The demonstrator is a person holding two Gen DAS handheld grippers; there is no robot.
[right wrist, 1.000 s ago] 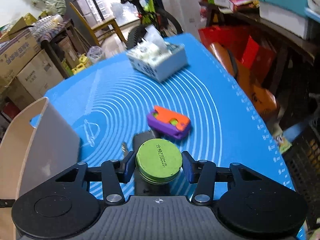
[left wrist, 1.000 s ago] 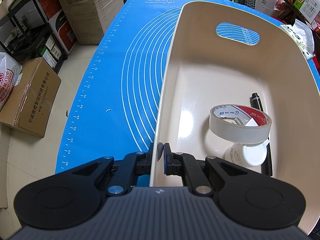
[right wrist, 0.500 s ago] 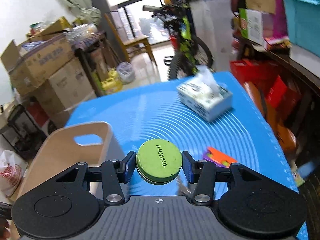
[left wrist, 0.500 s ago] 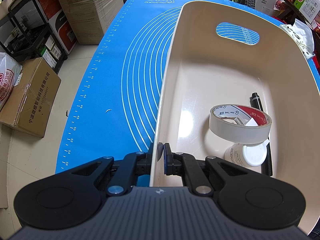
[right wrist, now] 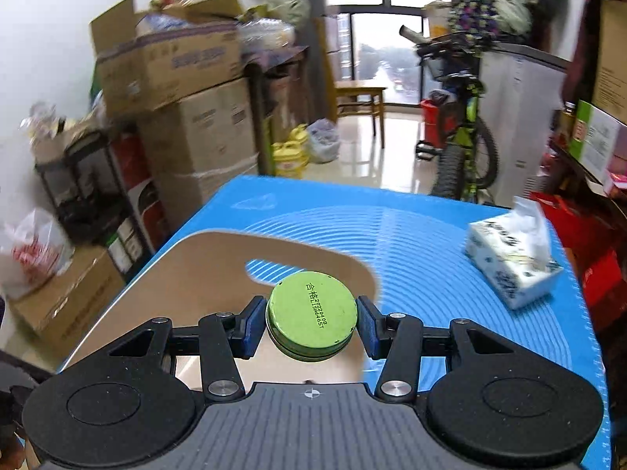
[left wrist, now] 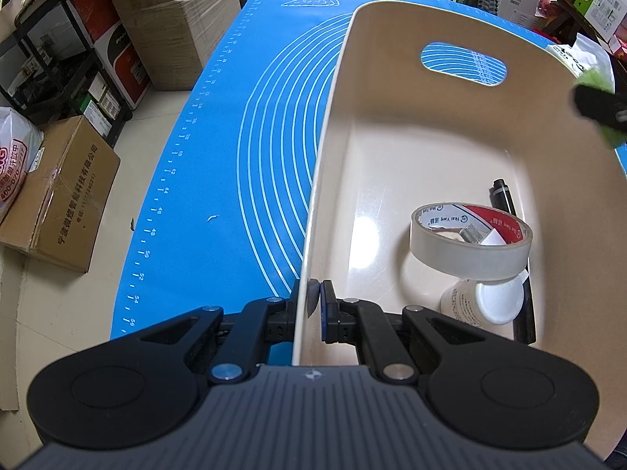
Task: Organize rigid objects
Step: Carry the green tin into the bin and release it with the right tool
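The left tool (left wrist: 309, 305) is clamped on the near left wall of the cream bin (left wrist: 333, 149), one finger outside the wall and one inside. The bin sits on the blue mat (left wrist: 243, 149) that covers the tabletop. Inside the bin, at its near right, a roll of tape (left wrist: 470, 241) rests on top of a white jar (left wrist: 486, 299), with a black pen (left wrist: 505, 196) lying along the right wall beside them.

The right tool (right wrist: 311, 323) is closed on a round green tin (right wrist: 312, 315), its blue pads pressing the tin's left and right sides, flat base with printed characters facing the camera. The tin is held in the air over the bin's near right part, the bin's handle cut-out (right wrist: 270, 270) showing just beyond it. Farther right on the mat, well apart from the bin, stands a tissue box (right wrist: 509, 262). In the left wrist view, the tin and a dark finger of the right tool show blurred at the right edge.
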